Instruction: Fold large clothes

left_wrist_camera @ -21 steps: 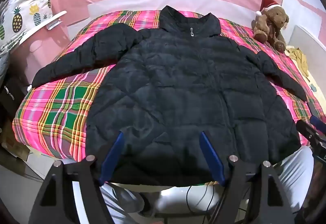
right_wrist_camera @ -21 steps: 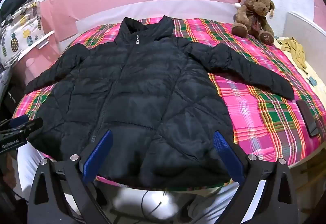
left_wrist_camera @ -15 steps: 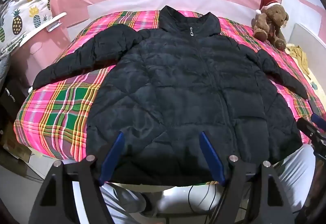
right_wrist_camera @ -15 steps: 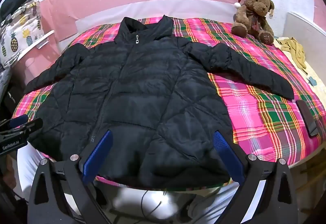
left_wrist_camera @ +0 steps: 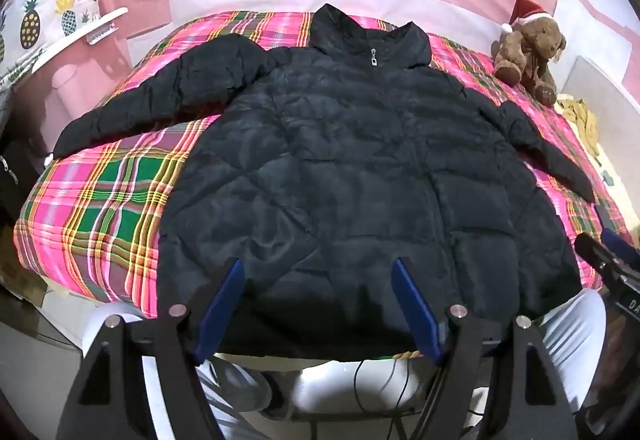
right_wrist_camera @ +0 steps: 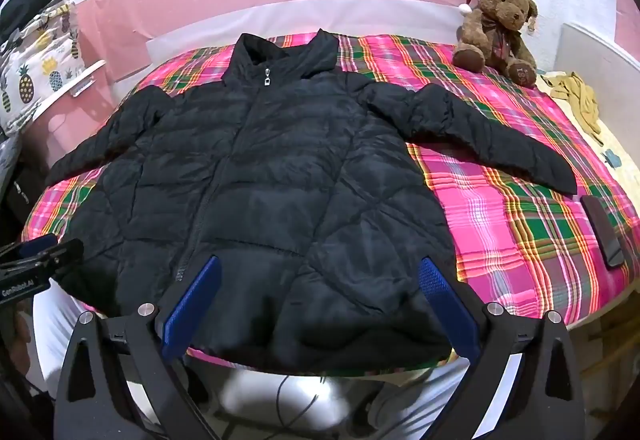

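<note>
Plaid bed (right_wrist_camera: pixel 520 224) holds jacket (right_wrist_camera: pixel 280 180), teddy (right_wrist_camera: pixel 498 24), phone (right_wrist_camera: pixel 602 230); both grippers (left_wrist_camera: pixel 318 264) (right_wrist_camera: pixel 320 262) spread apart.

A black quilted puffer jacket (left_wrist_camera: pixel 352 176) lies flat and face up on the bed (left_wrist_camera: pixel 100 208), zipped shut to its raised collar, with the silver zipper pull (right_wrist_camera: pixel 267 77) just under the collar. Both sleeves are spread outward and angled down across the plaid cover. Its hem hangs slightly over the near edge of the bed.
</note>
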Motion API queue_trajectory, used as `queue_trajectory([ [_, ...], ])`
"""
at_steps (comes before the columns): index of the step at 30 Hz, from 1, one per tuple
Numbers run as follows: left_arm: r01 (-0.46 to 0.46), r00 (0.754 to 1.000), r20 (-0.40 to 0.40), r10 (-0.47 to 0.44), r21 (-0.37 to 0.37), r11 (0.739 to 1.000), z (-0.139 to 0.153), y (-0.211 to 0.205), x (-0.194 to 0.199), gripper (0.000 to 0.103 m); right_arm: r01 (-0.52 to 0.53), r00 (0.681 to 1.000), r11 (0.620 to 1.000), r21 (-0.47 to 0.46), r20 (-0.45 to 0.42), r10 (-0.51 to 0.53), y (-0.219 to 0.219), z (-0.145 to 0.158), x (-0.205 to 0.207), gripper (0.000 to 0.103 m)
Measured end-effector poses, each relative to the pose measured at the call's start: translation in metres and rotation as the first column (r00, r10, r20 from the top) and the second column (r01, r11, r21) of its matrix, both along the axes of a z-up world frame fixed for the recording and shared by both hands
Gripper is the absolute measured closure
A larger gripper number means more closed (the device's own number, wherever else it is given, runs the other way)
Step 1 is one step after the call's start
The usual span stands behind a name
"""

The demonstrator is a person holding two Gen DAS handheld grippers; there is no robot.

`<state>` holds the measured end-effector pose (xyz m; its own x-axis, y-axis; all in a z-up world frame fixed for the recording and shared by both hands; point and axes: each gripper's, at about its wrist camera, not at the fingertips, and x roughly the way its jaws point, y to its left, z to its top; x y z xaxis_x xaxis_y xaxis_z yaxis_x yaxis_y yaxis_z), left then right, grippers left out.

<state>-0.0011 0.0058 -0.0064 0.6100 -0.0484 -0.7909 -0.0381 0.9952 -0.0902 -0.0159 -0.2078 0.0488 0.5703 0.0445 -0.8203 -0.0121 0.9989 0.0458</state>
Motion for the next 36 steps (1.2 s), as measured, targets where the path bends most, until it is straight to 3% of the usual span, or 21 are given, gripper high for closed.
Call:
queue_trajectory([
  [36, 0.0, 1.0, -0.028, -0.001, -0.018, 1.0, -0.0067, -0.0041, 0.0007, 0.031, 0.001, 1.0, 1.0, -0.001, -0.002, -0.001, -0.0019, -0.0022, 0.0027, 0.004],
])
